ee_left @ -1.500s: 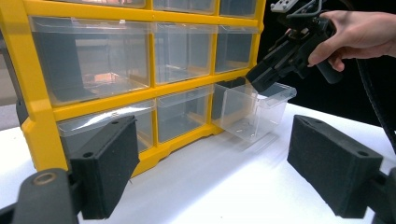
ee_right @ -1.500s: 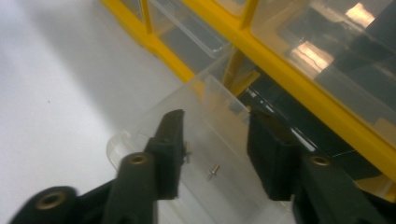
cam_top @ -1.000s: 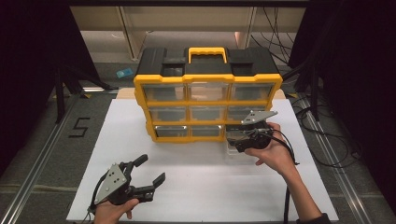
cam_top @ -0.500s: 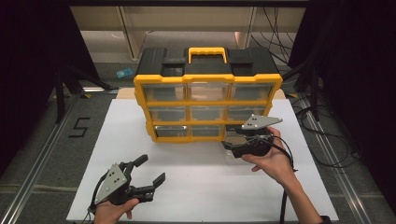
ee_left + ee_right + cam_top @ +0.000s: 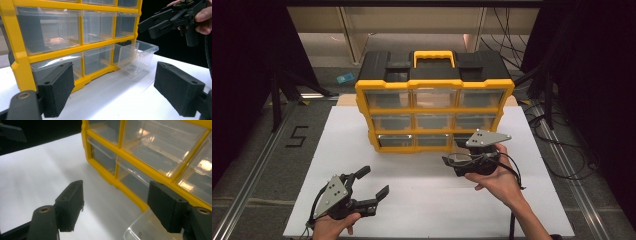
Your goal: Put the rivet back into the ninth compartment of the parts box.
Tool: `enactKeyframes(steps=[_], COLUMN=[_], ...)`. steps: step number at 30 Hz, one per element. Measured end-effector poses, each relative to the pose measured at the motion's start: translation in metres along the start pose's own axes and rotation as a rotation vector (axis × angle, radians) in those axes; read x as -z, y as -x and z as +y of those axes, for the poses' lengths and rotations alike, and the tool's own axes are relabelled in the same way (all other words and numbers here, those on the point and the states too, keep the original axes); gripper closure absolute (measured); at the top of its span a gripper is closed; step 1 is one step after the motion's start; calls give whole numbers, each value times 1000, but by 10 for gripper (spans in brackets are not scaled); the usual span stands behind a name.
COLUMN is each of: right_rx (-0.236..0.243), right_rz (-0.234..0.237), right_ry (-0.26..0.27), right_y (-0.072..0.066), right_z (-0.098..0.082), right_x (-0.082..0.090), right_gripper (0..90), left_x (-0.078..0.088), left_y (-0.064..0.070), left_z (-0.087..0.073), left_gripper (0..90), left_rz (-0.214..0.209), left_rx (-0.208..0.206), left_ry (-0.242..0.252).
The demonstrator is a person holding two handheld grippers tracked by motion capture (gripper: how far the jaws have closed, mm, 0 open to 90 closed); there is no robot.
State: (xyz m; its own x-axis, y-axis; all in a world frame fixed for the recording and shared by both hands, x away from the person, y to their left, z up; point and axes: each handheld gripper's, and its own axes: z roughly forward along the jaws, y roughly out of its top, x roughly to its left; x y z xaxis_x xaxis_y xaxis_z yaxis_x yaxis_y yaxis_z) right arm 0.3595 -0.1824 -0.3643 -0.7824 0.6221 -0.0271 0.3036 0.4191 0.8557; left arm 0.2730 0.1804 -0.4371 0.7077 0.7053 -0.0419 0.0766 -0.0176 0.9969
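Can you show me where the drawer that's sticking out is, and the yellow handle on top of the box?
pulled-out drawer (image 5: 140, 56), left gripper view, on its clear side wall.
yellow handle (image 5: 434, 53), high view, on its top bar.

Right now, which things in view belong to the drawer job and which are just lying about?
In the job:
- yellow drawer cabinet
- pulled-out clear drawer, bottom right, small bits inside
- right hand-held gripper, jaws just opening, empty

Lying about:
- left hand-held gripper, open, idle
- blue object on the floor
- white board
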Motion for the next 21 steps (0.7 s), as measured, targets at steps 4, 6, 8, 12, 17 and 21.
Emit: enactKeyframes(steps=[4,6,8,12,17,21], right_rx=[0,-9,-19,-24,-34,-42], right_rz=[3,11,11,5,5,7], right_ry=[14,10,22,28,52,63], right_y=[-4,-4,-4,-4,-6,-8], right_z=[-4,-7,-9,-13,-21,-27], right_x=[2,3,4,7,10,12], right_gripper=[291,289,285,280,277,276], left_x=[0,0,0,-1,-1,0], left_y=[0,0,1,-1,0,1], left_z=[0,0,0,-1,-1,-1], left_gripper=[159,159,159,159,159,159], left_rz=[1,0,0,-8,-9,1], left_rx=[2,0,7,-4,2,4], left_ry=[-1,0,-2,5,3,-7])
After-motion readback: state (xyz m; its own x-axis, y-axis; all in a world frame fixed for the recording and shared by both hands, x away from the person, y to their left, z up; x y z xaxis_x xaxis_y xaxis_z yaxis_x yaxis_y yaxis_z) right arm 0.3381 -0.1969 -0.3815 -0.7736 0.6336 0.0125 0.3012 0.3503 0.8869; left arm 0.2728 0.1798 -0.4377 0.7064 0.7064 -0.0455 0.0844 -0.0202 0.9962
